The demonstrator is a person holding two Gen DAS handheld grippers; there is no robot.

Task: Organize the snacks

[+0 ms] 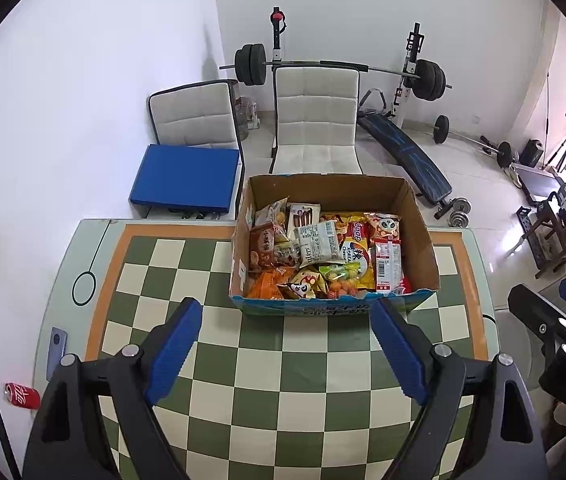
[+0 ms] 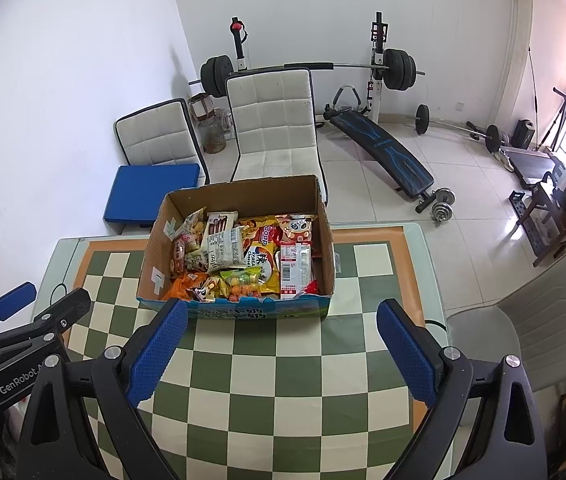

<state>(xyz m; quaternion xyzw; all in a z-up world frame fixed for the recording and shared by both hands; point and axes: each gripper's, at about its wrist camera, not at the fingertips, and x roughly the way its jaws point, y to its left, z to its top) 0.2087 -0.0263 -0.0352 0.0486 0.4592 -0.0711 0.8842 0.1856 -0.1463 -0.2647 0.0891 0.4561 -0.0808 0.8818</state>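
Observation:
An open cardboard box [image 1: 419,220] with a blue front stands at the far side of the checkered table [image 1: 283,360]. It is full of several snack packets [image 1: 323,256], among them a yellow cheese snack bag [image 1: 357,254] and a white packet [image 1: 319,242]. My left gripper [image 1: 285,314] is open and empty, hovering above the table just short of the box. In the right wrist view the box [image 2: 327,232] and snack packets [image 2: 243,256] show too. My right gripper [image 2: 281,318] is open and empty, also just before the box front. The left gripper [image 2: 19,312] shows at the left.
Two white chairs [image 1: 315,120] and a blue cushion [image 1: 187,178] stand beyond the table. A phone [image 1: 57,352] lies at the table's left edge, a red can [image 1: 23,395] on the floor. Weight bench and barbells [image 1: 403,144] stand behind. A grey chair [image 2: 523,312] is at right.

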